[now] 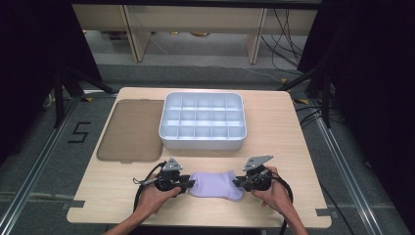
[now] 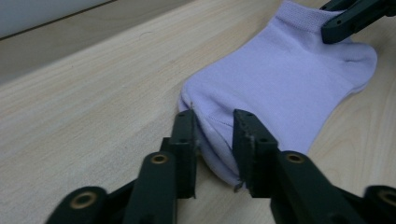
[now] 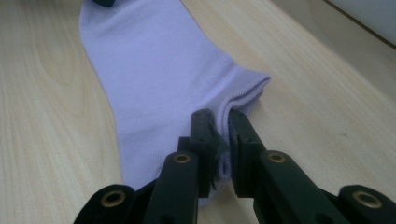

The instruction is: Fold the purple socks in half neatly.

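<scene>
My left gripper [image 2: 212,140] has its jaws drawn in narrow around the toe end of the lilac sock [image 2: 285,88]; the cloth bunches between the pads, though I can't quite tell how firmly they press. My right gripper [image 3: 218,135] is pinched tight on the cuff edge. The sock lies flat on the table [image 1: 293,147] near its front edge, between both hands, which rest low and point inward toward each other.

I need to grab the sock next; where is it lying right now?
In the high view, the lilac sock lies flat at the table's near edge, between the left gripper and right gripper.
</scene>
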`<state>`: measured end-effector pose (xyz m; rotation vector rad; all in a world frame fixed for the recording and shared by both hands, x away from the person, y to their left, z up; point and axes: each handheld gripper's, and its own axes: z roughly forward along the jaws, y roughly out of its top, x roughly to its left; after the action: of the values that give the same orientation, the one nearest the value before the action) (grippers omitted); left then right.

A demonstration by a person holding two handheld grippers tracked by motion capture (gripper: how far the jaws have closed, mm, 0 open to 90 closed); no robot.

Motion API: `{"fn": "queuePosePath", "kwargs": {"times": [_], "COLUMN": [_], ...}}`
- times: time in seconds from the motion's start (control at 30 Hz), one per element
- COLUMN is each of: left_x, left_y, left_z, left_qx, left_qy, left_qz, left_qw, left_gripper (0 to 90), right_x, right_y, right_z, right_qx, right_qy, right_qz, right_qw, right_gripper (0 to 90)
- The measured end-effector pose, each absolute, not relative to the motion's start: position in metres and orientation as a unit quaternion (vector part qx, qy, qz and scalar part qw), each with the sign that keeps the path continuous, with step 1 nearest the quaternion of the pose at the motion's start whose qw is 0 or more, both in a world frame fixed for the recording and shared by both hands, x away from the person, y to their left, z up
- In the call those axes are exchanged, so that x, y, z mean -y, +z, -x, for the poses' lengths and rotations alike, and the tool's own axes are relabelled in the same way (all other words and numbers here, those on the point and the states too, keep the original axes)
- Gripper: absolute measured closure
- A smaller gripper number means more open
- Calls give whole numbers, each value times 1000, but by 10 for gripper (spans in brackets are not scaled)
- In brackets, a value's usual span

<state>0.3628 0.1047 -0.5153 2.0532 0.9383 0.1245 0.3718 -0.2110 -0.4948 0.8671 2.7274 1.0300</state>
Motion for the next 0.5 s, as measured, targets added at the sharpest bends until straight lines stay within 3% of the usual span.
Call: {"fn": "queuePosePath", "kwargs": {"times": [0.1, 0.23, 0.27, 0.3, 0.33, 0.4, 0.5], "left_x": [-105, -106, -107, -107, -107, -106, -107], "left_y": [-517, -517, -516, -515, -513, -511, -508], "left_z": [-366, -367, -367, -366, -366, -365, -363], "left_qx": [-378, -374, -371, -367, -365, -362, -361], "left_qy": [31, 30, 37, 36, 36, 39, 44], "left_qz": [-818, -817, -819, -820, -820, -820, -820], "left_qw": [432, 438, 436, 437, 439, 441, 442], "left_gripper": [832, 851, 851, 853, 853, 853, 854], "right_x": [210, 211, 210, 212, 211, 211, 204], "right_y": [-498, -497, -499, -497, -496, -489, -477], "right_z": [-372, -371, -372, -372, -371, -370, -363], "right_qx": [-892, -892, -888, -887, -882, -875, -867], "right_qy": [345, 334, 344, 336, 340, 350, 378], "right_qz": [-287, -301, -301, -311, -321, -324, -310], "right_qw": [58, 48, 52, 64, 68, 77, 94], "right_gripper": [808, 739, 707, 617, 597, 598, 684]}}
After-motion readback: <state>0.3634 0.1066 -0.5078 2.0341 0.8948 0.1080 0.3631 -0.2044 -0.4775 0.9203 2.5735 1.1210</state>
